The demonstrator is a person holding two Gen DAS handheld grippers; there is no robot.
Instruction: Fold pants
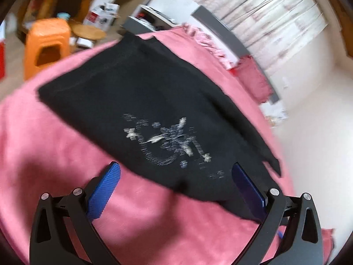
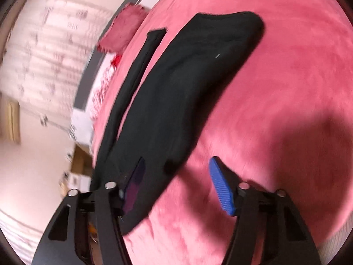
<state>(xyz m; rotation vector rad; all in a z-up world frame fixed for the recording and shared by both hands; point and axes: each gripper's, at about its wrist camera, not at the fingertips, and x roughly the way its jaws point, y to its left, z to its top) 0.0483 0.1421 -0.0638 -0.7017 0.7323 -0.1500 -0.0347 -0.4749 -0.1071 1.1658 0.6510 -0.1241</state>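
Black pants (image 1: 141,92) with a white print lie folded on a pink blanket (image 1: 44,145). My left gripper (image 1: 176,165) hovers open at their near edge, one blue finger (image 1: 103,194) over bare blanket and the other over the cloth's corner. In the right wrist view the pants (image 2: 189,84) run away as a long dark shape, with a narrow black strip (image 2: 141,66) lying apart on the left. My right gripper (image 2: 176,161) is open; the near edge of the pants lies between its fingers, and the pads do not press on it. Both views are blurred.
An orange plastic stool (image 1: 46,48), a round wooden stool (image 1: 88,32) and boxes stand beyond the bed's far side. A dark pink cushion (image 2: 121,31) lies at the bed's edge near a pale curtain (image 1: 275,15). Bare blanket (image 2: 286,88) spreads right of the pants.
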